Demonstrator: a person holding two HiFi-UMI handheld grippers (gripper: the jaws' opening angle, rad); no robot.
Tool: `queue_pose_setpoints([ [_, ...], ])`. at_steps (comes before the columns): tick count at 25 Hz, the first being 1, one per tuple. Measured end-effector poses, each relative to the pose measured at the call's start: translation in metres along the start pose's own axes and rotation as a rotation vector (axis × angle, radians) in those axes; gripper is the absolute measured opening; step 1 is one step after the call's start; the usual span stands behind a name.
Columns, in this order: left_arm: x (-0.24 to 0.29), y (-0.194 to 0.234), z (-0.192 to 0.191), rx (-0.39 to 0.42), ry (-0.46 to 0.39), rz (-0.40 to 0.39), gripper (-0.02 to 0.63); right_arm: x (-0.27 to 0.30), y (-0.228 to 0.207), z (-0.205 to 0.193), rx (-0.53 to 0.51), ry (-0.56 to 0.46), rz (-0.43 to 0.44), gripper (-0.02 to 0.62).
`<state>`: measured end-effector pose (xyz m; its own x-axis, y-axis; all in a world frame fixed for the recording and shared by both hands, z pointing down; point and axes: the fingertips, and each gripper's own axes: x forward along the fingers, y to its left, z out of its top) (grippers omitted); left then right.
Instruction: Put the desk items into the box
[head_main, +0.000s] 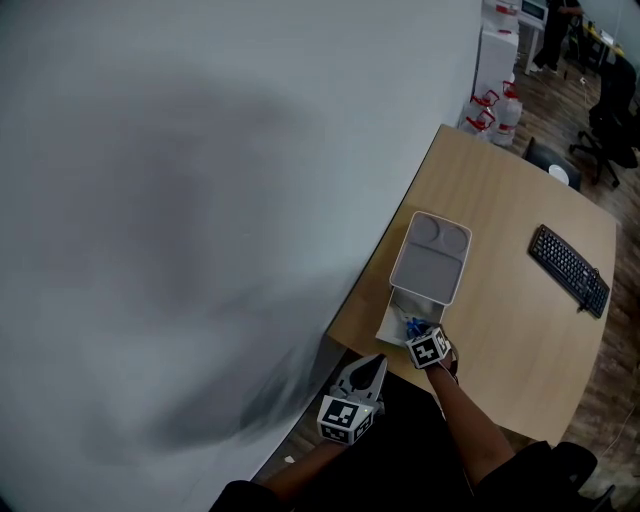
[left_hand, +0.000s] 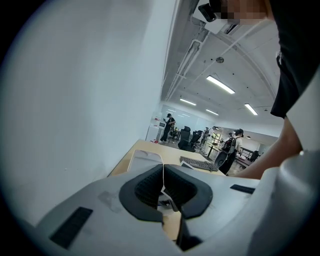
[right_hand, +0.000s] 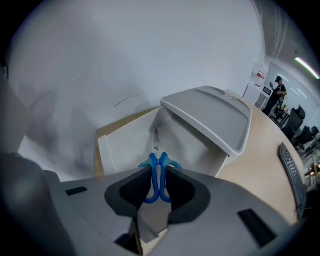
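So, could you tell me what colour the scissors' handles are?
Blue scissors handles, clearest in the right gripper view.

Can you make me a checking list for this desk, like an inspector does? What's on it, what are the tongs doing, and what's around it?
Surface: tan wooden desk, set against a grey wall.
Job's things: white box, open, with its lid at the far end; blue scissors held over the opening.
Clutter: black keyboard; a small white round thing at the far edge, too small to name.
Grippers: right tongs shut on the scissors' handles, blades pointing into the box; left tongs shut and empty, off the desk's near edge.
Cables: nothing seen.
Surroundings: jugs with red handles and office chairs beyond the desk.
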<state>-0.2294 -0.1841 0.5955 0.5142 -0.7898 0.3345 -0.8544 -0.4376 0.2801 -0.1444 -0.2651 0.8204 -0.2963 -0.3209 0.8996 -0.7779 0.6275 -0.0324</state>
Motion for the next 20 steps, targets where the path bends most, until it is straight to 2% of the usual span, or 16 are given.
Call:
queue_pose_setpoints([
  [3,0.002,0.005,0.001,-0.010,-0.010,0.006,0.017,0.002,-0.003,0.000,0.004,-0.015,0.009,0.147],
  [10,0.000,0.011,0.005,-0.036,-0.015,0.039,0.017,-0.004,0.000,0.006,0.019,-0.053,0.096,0.176],
  [16,-0.012,0.000,0.008,-0.063,-0.057,0.028,0.017,-0.037,-0.007,0.017,0.069,-0.173,0.073,0.175],
  [20,-0.025,0.000,0.008,-0.085,-0.082,0.049,0.017,-0.076,-0.003,0.033,0.085,-0.313,0.068,0.153],
])
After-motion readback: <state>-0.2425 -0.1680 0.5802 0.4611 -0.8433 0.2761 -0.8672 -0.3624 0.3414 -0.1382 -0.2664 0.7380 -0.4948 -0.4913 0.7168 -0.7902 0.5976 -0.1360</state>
